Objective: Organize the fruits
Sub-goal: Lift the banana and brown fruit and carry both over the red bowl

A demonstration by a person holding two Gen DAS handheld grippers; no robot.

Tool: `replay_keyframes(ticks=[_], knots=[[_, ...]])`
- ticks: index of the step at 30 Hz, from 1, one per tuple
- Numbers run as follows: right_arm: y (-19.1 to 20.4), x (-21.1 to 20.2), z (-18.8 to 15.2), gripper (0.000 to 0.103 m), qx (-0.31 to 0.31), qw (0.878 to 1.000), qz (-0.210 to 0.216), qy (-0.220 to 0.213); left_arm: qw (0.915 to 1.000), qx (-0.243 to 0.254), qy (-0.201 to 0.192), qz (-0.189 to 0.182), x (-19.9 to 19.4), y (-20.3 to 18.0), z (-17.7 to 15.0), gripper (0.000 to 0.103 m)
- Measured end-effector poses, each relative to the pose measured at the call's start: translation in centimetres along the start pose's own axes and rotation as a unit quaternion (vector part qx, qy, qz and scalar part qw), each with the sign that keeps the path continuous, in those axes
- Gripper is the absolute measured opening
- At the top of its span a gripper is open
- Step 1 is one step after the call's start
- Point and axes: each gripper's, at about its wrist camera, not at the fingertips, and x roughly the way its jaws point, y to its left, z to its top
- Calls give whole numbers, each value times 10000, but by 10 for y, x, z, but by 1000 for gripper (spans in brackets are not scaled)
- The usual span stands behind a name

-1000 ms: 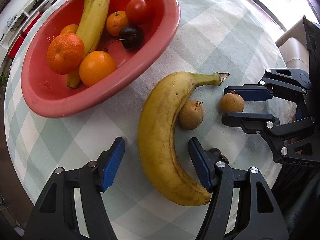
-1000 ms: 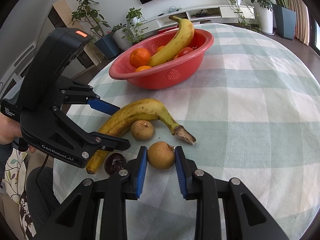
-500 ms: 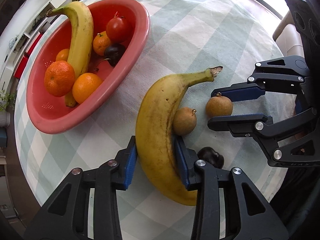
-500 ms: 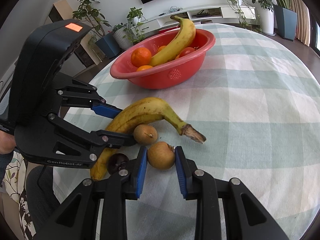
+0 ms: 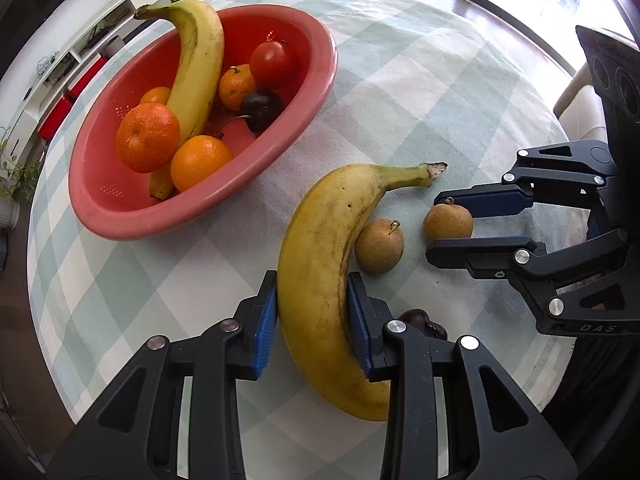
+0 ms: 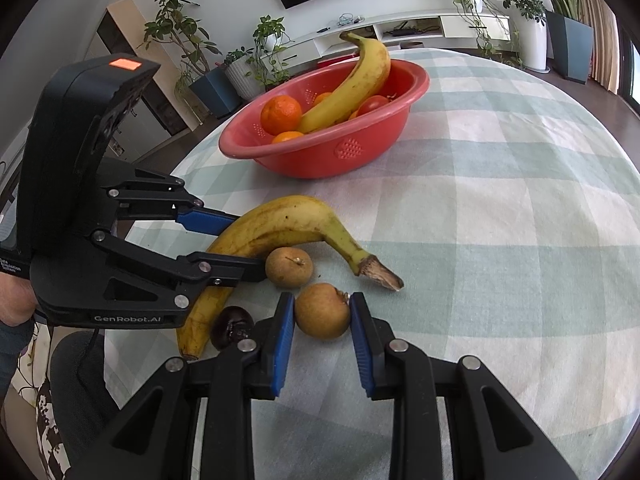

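My left gripper (image 5: 312, 300) is shut on a yellow banana (image 5: 324, 272) that rests on the checked tablecloth; it also shows in the right wrist view (image 6: 280, 228). My right gripper (image 6: 322, 312) is shut on a small round brown fruit (image 6: 322, 310), also seen in the left wrist view (image 5: 448, 222). A second brown fruit (image 5: 379, 246) lies against the banana's inner curve. A dark plum (image 6: 232, 328) sits near the banana's lower end. The red bowl (image 5: 120, 216) holds a banana, oranges, a tomato and a dark cherry.
The round table's edge (image 5: 48, 360) runs close on the left and front. A white shelf unit (image 6: 400, 32) and potted plants (image 6: 260, 60) stand behind the table. A chair (image 5: 576, 108) is at the right.
My left gripper closed from wide open onto the banana. The bowl has shifted in the left view as the gripper turned. My right gripper stayed on the brown fruit.
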Motion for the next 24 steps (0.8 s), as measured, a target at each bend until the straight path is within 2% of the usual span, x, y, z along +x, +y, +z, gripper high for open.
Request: replay_keyframes(ticks=[5,14,19,24], knots=[[0,-2,1,30,-31,10000,-7,-77,9997,-143,-192,-65,-8,6,-14,30],[8,-14,3,30,-207,9991,77,-362,9957,-587,-698,-136,-47,16,-50,30],[7,-30,8,30,-94,9978,171,-626,9875,-1030,-1148,-314,-81,30,-75,30],[8,-54,28,30,32,9956,274,-890,9733,-1504,-1669,-474,-120,62,-86,30]])
